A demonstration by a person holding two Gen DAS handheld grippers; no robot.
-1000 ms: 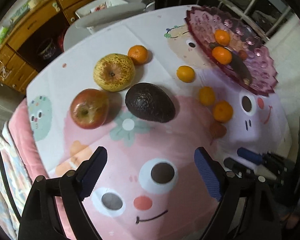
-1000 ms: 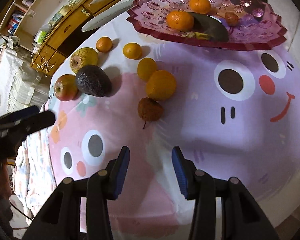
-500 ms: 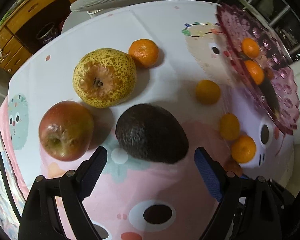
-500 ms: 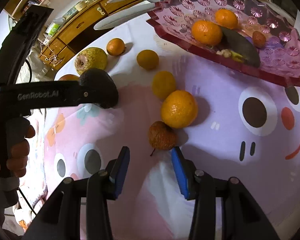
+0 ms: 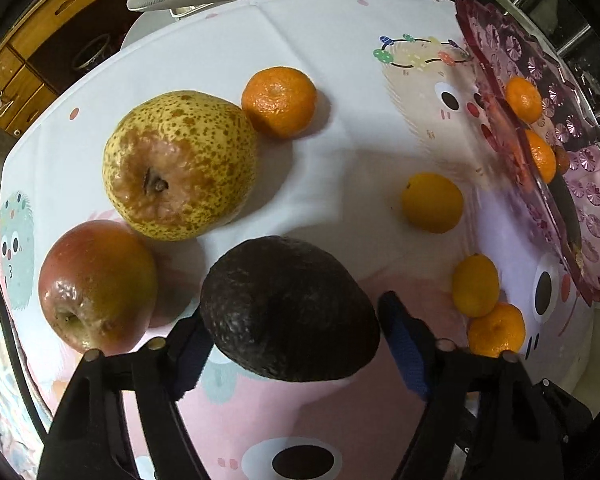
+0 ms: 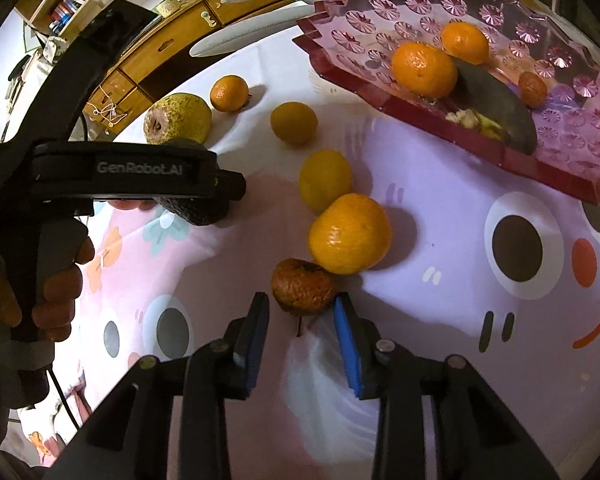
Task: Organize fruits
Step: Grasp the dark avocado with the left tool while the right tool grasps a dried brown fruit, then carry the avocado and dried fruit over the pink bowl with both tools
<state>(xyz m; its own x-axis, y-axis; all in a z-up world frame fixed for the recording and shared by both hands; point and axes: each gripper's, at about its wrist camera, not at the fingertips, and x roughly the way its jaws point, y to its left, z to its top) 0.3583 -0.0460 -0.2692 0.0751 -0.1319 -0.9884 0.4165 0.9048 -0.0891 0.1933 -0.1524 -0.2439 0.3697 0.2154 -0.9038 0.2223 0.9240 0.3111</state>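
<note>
On the side of the left gripper (image 6: 204, 200), at the left of the right wrist view, white lettering reads "GenRobot.AI"; a hand (image 6: 40, 280) grips its handle below. In the left wrist view the red apple (image 5: 96, 284) sits at the lower left with the speckled yellow pear (image 5: 180, 164) above it, and the dark avocado (image 5: 288, 312) fills the lower centre between the left gripper's (image 5: 296, 344) 2 blue pads, whose jaws have just been closing; whether they press it I cannot tell. 1 second ago the avocado lay well ahead of wide jaws. At the right, the pink tray (image 6: 572, 128) holds 2 mandarins. The right gripper (image 6: 300, 316) has just closed on the small brown shrivelled fruit (image 6: 302, 286), touching a large orange (image 6: 350, 234); earlier that fruit lay ahead of it.
</note>
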